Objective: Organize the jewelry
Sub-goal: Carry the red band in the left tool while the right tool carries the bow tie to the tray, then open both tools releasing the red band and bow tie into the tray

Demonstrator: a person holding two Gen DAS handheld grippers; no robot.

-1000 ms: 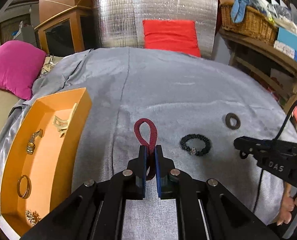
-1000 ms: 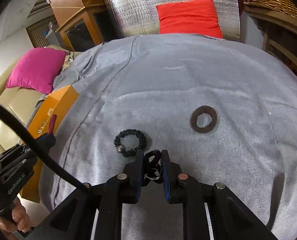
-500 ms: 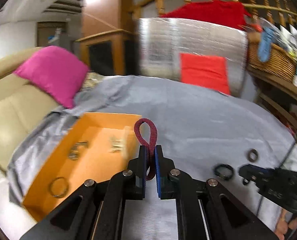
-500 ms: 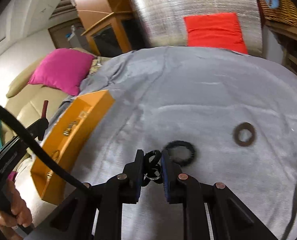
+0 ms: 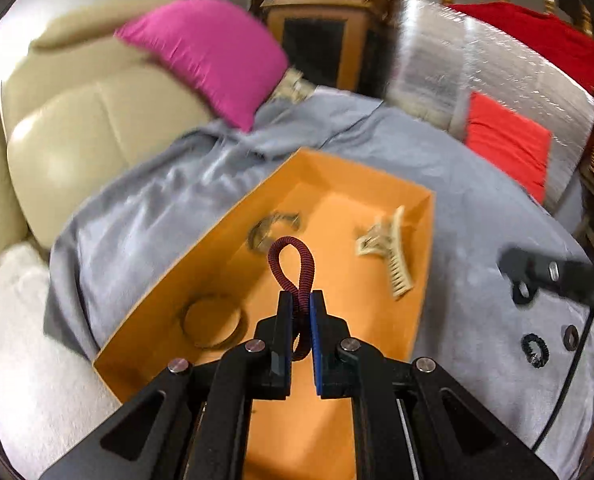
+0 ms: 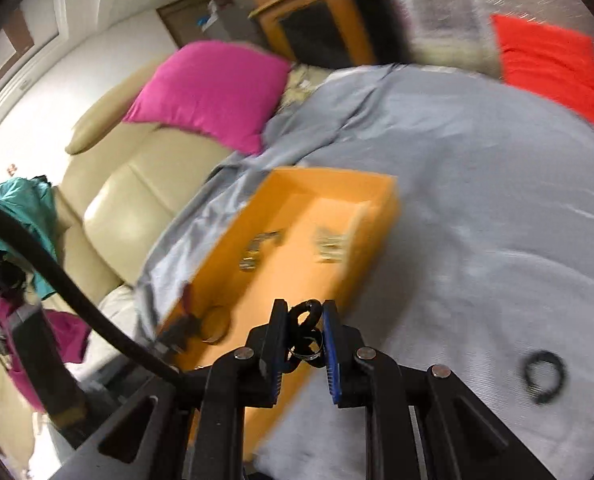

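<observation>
My left gripper (image 5: 300,300) is shut on a dark red hair tie (image 5: 293,264) and holds it above the orange box (image 5: 425,240). The box holds a cream hair claw (image 5: 389,252), a gold bangle (image 5: 211,322) and a dark metal piece (image 5: 271,228). My right gripper (image 6: 304,320) is shut on a black hair tie with a metal ring (image 6: 307,334), at the near right edge of the orange box (image 6: 385,208). A black scrunchie (image 6: 543,374) and a brown ring (image 5: 570,337) lie on the grey blanket (image 6: 477,184).
A cream sofa (image 5: 69,132) with a magenta pillow (image 5: 205,52) stands left of the blanket. A red cushion (image 5: 505,144) leans on a silver foil panel (image 5: 437,68) at the back. The right gripper shows in the left wrist view (image 5: 553,276).
Both grippers have swung left from the blanket's middle to the orange box, each still holding its hair tie. The scrunchie and brown ring stay on the blanket, now far right.
</observation>
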